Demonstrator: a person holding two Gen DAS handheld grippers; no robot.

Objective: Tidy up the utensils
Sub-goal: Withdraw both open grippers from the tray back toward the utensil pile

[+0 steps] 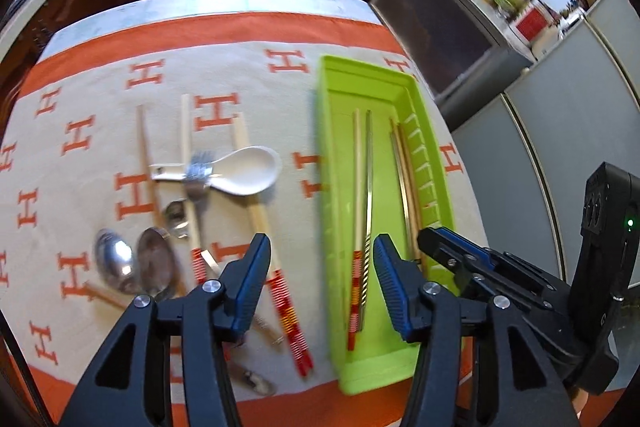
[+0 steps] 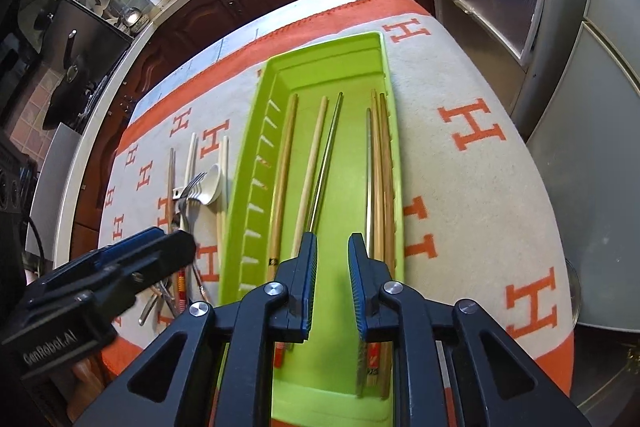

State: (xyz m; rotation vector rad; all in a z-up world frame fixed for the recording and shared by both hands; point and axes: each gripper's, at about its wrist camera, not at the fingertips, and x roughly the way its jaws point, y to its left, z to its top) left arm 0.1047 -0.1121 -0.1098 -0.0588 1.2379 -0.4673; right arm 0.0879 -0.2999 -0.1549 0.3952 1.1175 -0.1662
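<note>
Left wrist view: the left gripper (image 1: 320,279) hangs with jaws apart and nothing between them, over the near left edge of the green tray (image 1: 332,163). Chopsticks (image 1: 362,187) lie lengthwise inside the tray. Left of it on the patterned cloth (image 1: 100,99) lie a white spoon (image 1: 240,169), a fork (image 1: 198,179) and 2 metal spoons (image 1: 114,261). The right gripper (image 2: 332,263) is over the tray's near end, jaws apart and empty.

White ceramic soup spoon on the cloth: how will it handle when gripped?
The white soup spoon looks glazed and glossy, so probably slippery between the pads and brittle if dropped. A fork lies across its handle, so lifting it will likely drag or tip the fork. Its rounded bowl may rock when pushed.
</note>
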